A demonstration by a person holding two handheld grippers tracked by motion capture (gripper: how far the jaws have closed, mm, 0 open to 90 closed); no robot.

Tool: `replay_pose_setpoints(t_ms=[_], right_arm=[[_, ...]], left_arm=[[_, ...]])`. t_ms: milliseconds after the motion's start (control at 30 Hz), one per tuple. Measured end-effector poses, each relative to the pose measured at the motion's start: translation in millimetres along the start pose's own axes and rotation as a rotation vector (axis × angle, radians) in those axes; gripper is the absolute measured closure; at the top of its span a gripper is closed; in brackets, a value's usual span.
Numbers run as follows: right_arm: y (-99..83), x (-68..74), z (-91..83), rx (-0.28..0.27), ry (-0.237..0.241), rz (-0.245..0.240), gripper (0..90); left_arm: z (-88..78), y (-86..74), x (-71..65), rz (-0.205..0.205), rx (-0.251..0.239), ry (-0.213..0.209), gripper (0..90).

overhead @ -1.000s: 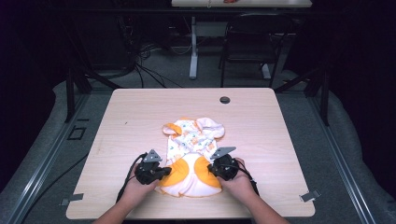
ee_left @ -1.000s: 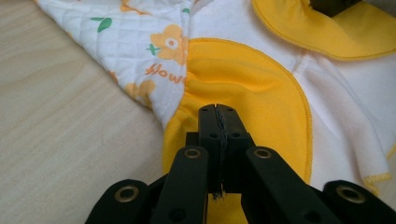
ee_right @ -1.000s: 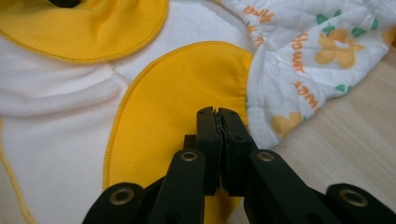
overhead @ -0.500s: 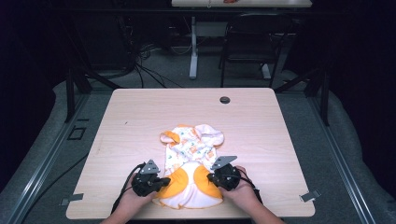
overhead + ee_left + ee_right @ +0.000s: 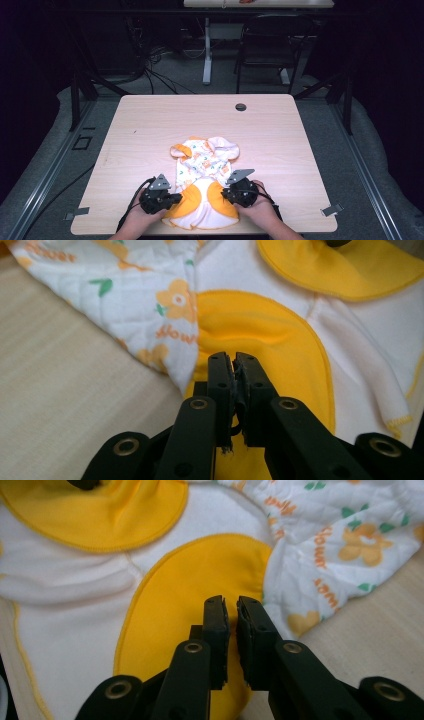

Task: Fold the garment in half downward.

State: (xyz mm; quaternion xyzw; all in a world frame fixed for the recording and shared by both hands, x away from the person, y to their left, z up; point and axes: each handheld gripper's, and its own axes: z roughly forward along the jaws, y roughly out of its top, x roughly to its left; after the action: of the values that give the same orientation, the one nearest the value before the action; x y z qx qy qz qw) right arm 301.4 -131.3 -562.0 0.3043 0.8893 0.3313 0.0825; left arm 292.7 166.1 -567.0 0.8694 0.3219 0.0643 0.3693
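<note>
The desk (image 5: pixel 150 125) carries a baby garment (image 5: pixel 202 190) near its front edge, long axis running away from the person, yellow-patched end nearest. Its print reads "flower". The left gripper (image 5: pixel 234 370) and right gripper (image 5: pixel 231 611) have just been opening, jaws slightly apart, nothing between them.

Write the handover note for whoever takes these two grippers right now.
Left gripper: jaws just been opening, a narrow gap, no cloth between them.
Right gripper: same, just been opening, nothing held.
Baby garment: near the front edge of the table, with both grippers over its yellow patches and the flower-print part bunched farther back.
Done: hem end released near the person.
Left: likely smoothing or folding the bunched part.
</note>
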Motion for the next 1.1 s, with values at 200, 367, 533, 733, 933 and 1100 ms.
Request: replay_pose_setpoints(t_ms=[200,367,533,733,933,1100], right_arm=[[24.5,-23.2,-1.7,-0.024,-0.047,0.018,86.4],[40.8,-48.1,8.8,-0.019,-0.071,0.063,88.5],[42.9,-60.8,26.9,0.021,-0.078,0.075,89.7],[38.1,-59.4,32.9,0.048,-0.065,0.062,90.0],[36.5,-54.2,28.5,0.067,-0.032,0.048,89.0],[52.1,-68.4,18.5,0.027,-0.054,0.077,88.3]], left_arm=[[6.3,29.4,25.2,-0.013,-0.026,0.042,84.9],[23.2,46.7,46.1,-0.042,-0.017,0.073,87.8],[39.9,45.9,56.4,-0.08,0.003,0.076,89.5],[40.6,42.9,55.2,-0.067,0.018,0.063,89.8],[35.9,43.3,51.9,-0.043,0.043,0.056,89.6],[25.6,62.3,63.9,-0.062,0.002,0.05,89.2]])
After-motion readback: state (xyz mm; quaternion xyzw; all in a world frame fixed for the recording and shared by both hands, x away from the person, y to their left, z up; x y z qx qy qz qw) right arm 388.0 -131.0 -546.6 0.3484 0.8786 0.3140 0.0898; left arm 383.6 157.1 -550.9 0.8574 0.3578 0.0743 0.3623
